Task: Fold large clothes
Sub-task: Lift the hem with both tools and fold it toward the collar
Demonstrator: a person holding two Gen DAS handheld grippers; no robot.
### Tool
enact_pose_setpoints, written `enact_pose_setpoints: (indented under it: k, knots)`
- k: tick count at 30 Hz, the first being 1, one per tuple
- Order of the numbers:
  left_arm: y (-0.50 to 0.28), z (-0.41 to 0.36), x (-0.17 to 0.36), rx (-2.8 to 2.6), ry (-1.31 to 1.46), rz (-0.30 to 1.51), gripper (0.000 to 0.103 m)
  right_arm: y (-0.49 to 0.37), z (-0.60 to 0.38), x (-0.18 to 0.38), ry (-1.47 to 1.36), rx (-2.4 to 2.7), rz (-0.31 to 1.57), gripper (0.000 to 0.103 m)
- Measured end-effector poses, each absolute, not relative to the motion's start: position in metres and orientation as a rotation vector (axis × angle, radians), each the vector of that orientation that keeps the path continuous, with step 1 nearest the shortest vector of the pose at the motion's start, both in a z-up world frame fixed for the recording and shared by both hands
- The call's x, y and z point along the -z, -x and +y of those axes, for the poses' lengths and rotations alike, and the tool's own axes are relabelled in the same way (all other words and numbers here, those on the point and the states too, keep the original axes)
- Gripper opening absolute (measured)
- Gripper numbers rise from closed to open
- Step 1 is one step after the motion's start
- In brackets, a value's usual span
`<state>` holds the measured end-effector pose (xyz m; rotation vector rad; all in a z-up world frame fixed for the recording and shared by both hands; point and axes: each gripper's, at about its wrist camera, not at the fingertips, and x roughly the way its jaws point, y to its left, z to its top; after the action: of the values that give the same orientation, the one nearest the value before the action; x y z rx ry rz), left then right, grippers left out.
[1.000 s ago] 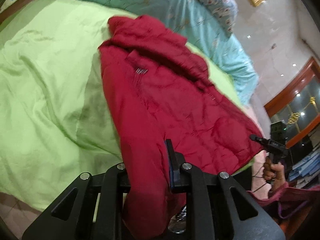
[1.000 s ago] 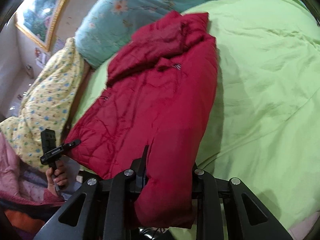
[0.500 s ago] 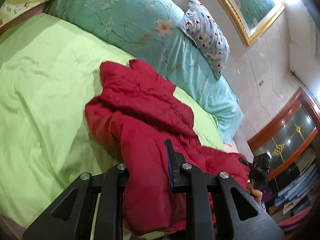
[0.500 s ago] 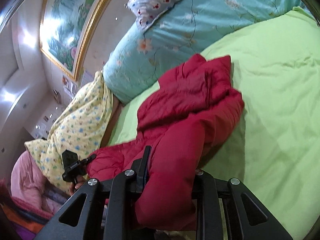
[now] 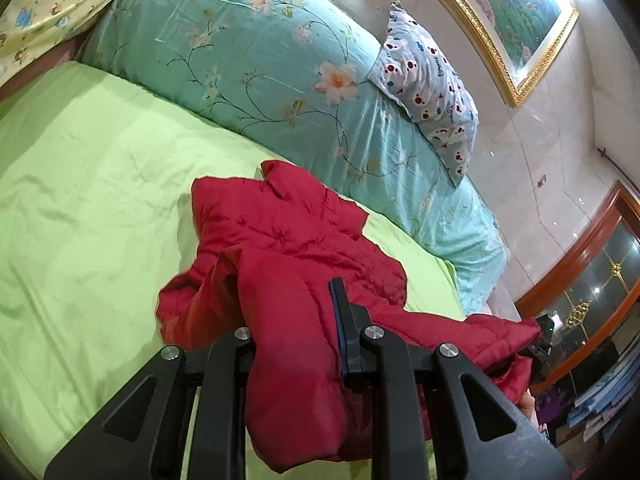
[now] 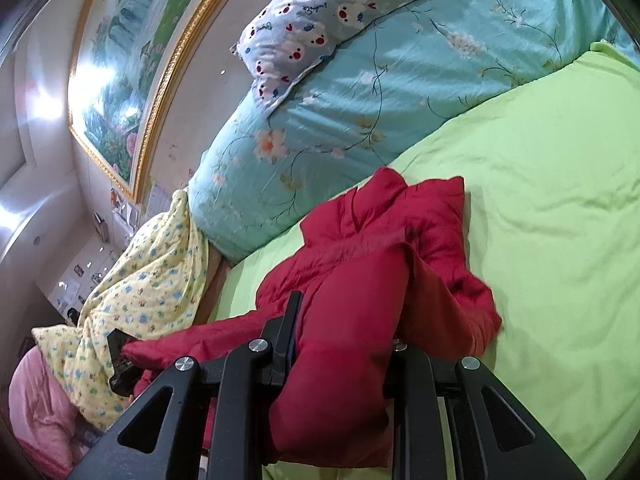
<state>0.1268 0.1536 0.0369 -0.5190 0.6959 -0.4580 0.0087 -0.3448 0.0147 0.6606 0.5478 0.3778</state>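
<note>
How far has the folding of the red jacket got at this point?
Done: little that shows; the red jacket is bunched on the green sheet. In hand: the left gripper and right gripper each clamp its near edge, raised off the bed. Left: lay that edge over the far part, flatten, finish folding.

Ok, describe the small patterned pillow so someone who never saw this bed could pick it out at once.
Start at the lime-green bedspread and go up to the long turquoise floral bolster along its head. The small pillow leans on top of that bolster, below the gold-framed painting. It alone is pale blue-grey, printed with white bear faces and red dots.
</note>
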Motion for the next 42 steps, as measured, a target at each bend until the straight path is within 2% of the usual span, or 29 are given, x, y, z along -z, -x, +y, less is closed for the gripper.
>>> enact_pose_setpoints:
  k: [28,42]
  knots:
    - [-0.226,0.130,-0.022,0.274,0.418,0.713,0.018,-0.101,-0.347,-0.010,-0.546,-0.160,0.536,0.024]
    - [-0.299,0.115,0.012,0.190,0.382,0.796,0.018,-0.164,-0.350,0.012,-0.525,-0.043,0.595,0.024]
